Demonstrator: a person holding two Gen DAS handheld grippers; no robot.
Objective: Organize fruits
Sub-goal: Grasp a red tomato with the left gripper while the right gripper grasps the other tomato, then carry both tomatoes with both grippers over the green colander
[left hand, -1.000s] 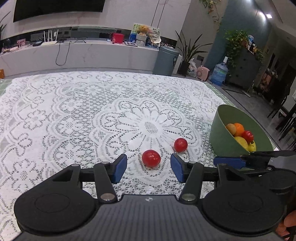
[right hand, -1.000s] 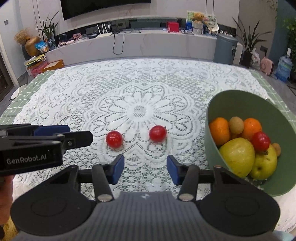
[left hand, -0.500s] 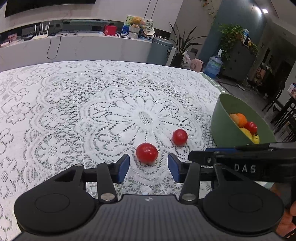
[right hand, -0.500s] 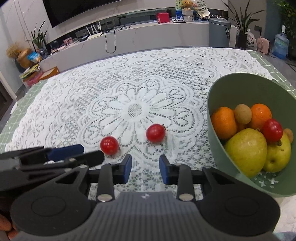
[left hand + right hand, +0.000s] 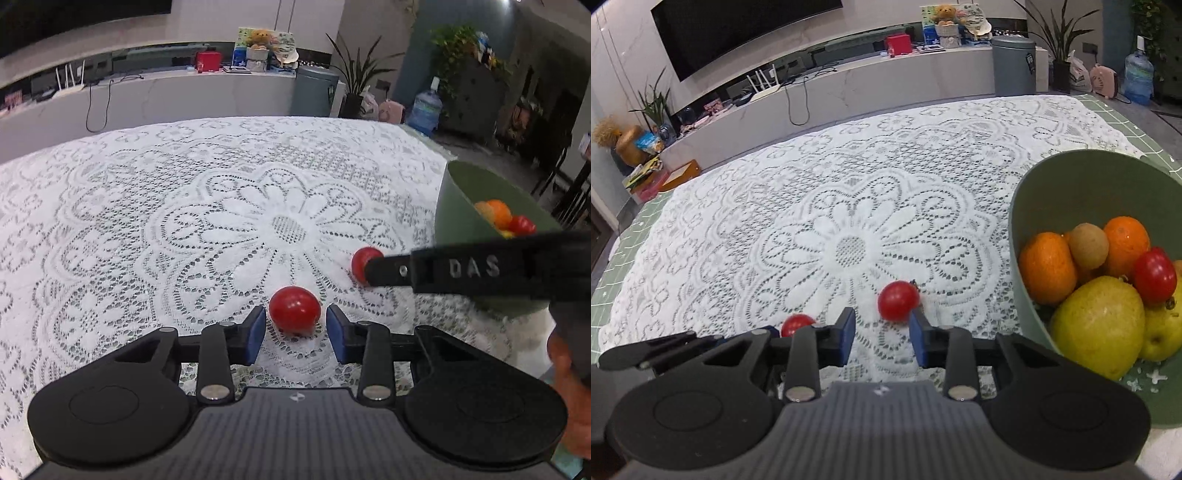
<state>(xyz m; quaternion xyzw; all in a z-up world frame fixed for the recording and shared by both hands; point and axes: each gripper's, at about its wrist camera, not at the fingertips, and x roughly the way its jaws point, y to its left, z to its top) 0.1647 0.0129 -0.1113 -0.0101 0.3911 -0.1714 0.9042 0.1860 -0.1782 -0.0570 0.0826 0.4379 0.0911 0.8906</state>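
Note:
Two red cherry tomatoes lie on the white lace tablecloth. My left gripper (image 5: 295,328) is open with its blue pads on either side of the nearer tomato (image 5: 294,310), not touching it. My right gripper (image 5: 882,334) is open just short of the other tomato (image 5: 898,301), which sits at its right pad. That tomato also shows in the left wrist view (image 5: 364,260), partly hidden by the right gripper's finger. A green bowl (image 5: 1071,192) on the right holds oranges, a kiwi, a tomato and yellow-green fruit.
The lace cloth (image 5: 849,206) covers a green table whose edge (image 5: 1123,122) shows at the right and left. The bowl also shows at the right in the left wrist view (image 5: 458,206). The left gripper's fingers (image 5: 665,350) reach in at the lower left of the right wrist view.
Both grippers moved forward and down toward the tomatoes. The left gripper's pads now flank the nearer tomato. The right gripper narrowed somewhat and reached the other tomato.

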